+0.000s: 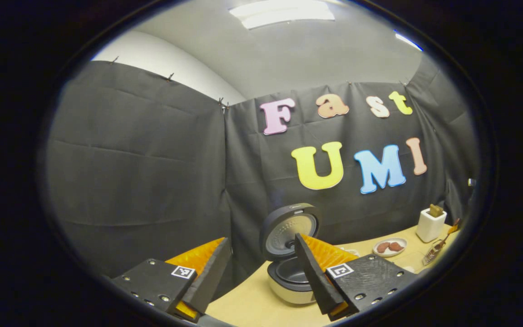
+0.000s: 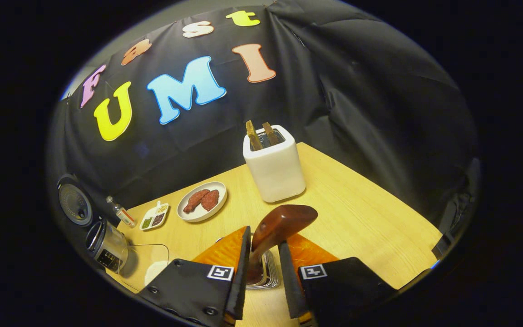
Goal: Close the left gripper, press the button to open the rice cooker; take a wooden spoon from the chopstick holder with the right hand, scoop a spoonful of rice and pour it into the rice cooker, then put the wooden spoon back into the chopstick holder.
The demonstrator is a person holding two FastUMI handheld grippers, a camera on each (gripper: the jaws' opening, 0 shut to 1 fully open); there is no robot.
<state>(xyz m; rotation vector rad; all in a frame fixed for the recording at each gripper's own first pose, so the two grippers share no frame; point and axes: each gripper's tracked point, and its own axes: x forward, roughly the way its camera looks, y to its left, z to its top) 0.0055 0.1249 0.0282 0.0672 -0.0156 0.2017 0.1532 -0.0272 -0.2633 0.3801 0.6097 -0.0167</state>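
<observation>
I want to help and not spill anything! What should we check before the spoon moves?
1. Rice cooker lid up: ok.
2. Wooden spoon between the right claw's fingers: ok.
3. Both fingers pressing on the spoon: cannot tell.
4. Spoon's lower end in the chopstick holder: ok.
5. Left claw open and back from the cooker: ok.
</observation>
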